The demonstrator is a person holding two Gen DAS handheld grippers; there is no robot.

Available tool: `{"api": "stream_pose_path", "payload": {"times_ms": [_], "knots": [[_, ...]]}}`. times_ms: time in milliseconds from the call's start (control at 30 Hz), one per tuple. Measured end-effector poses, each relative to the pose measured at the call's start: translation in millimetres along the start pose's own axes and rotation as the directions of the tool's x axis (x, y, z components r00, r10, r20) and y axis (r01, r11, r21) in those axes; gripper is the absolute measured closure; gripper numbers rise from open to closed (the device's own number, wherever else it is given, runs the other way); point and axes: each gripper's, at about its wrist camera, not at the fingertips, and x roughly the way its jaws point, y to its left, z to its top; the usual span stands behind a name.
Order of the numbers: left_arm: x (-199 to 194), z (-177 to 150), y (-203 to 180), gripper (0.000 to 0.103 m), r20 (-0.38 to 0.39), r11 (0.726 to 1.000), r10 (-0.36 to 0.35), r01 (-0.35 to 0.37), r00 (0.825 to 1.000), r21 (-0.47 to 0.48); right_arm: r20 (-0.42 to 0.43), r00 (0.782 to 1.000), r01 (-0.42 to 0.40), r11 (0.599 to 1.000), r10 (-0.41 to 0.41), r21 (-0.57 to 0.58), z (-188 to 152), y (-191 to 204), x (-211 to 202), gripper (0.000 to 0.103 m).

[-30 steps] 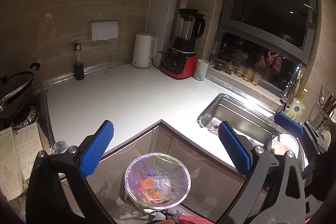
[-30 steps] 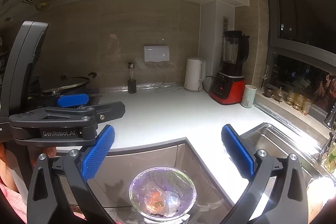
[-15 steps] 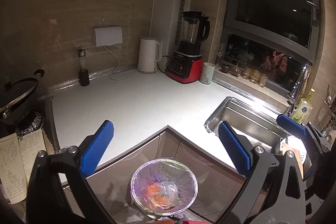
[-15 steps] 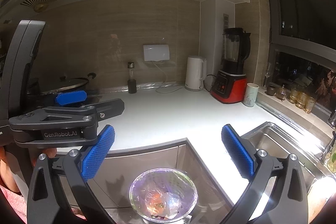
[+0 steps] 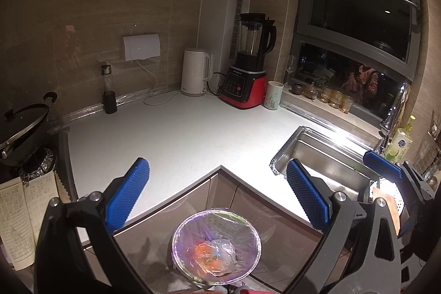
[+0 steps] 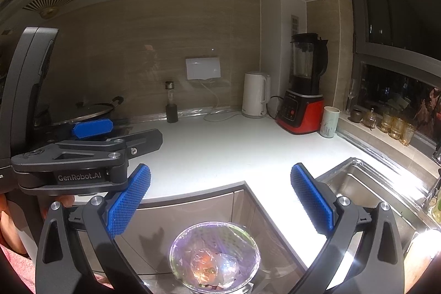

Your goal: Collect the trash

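Trash (image 5: 215, 256) in lined bin (image 5: 182, 230): soft, light, crinkly plastic; pinch bag's loose top. Left gripper (image 5: 217, 192) & right gripper (image 6: 220, 194) fingers spread, empty.

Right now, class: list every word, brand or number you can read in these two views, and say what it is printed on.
"GenRobot.AI": on the left gripper body, seen from the right wrist.
Blender panel brand: too small to read.
Paper by the stove: handwriting, blurred.
Soap bottle label: unreadable.

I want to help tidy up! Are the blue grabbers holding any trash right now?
No. The left gripper and right gripper are both open and empty, above the trash bin.
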Motion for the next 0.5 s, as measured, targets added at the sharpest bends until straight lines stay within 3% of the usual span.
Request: {"api": "stream_pose_path", "payload": {"times_ms": [500], "knots": [[2.8,0.4,1.5,0.008,-0.002,1.000,-0.001,0.001,1.000,-0.001,-0.003,1.000,-0.002,1.000,0.002,0.003,-0.6,-3.8,2.9,0.002]]}}
